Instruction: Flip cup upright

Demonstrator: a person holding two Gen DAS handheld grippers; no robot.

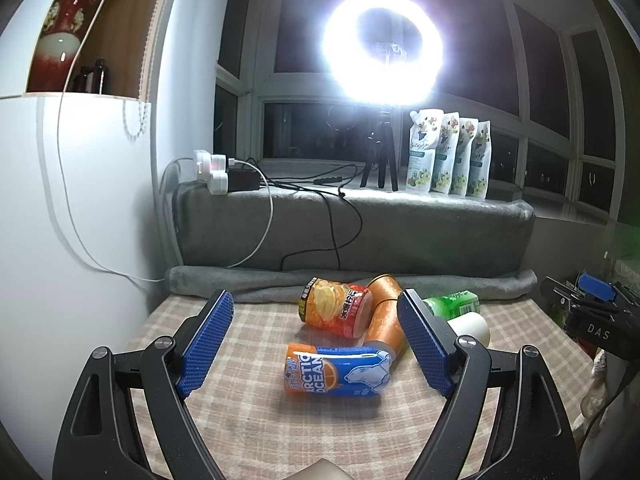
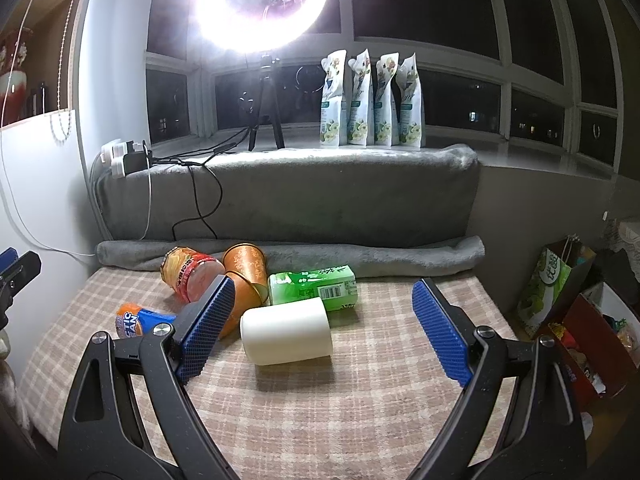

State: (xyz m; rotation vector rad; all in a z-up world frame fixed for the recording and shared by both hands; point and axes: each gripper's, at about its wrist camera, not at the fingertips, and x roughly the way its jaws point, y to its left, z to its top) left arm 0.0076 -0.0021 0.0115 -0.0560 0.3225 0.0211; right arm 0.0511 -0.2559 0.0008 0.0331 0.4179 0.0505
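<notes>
Cup first: the white cup (image 2: 286, 331) lies on its side straight ahead of my right tongs (image 2: 323, 330), just past the fingertips and a little toward the left finger. My left tongs (image 1: 316, 344) hang over the blue-and-orange can (image 1: 338, 372) lying between their fingers. Both pairs are spread wide and hold nothing.

I judge the crowding to be the main risk. The cup touches or nearly touches the green carton (image 2: 314, 286) behind it and the orange cups (image 2: 244, 280) at its far left, so a finger sliding in on that side could shove those instead of seating on the cup. The cup's smooth round wall may also roll away on a one-sided push, or slip as I tip it up. A red jar (image 2: 190, 274) lies farther left in the same pile.

Everything rests on a checked beige cloth (image 2: 340, 408) that looks soft, so the cup may wobble once stood. Beyond are a rolled grey blanket (image 2: 380, 258), a ring light (image 2: 260, 4) on a tripod, pouches (image 2: 372, 100) on the sill, and dark windows.
</notes>
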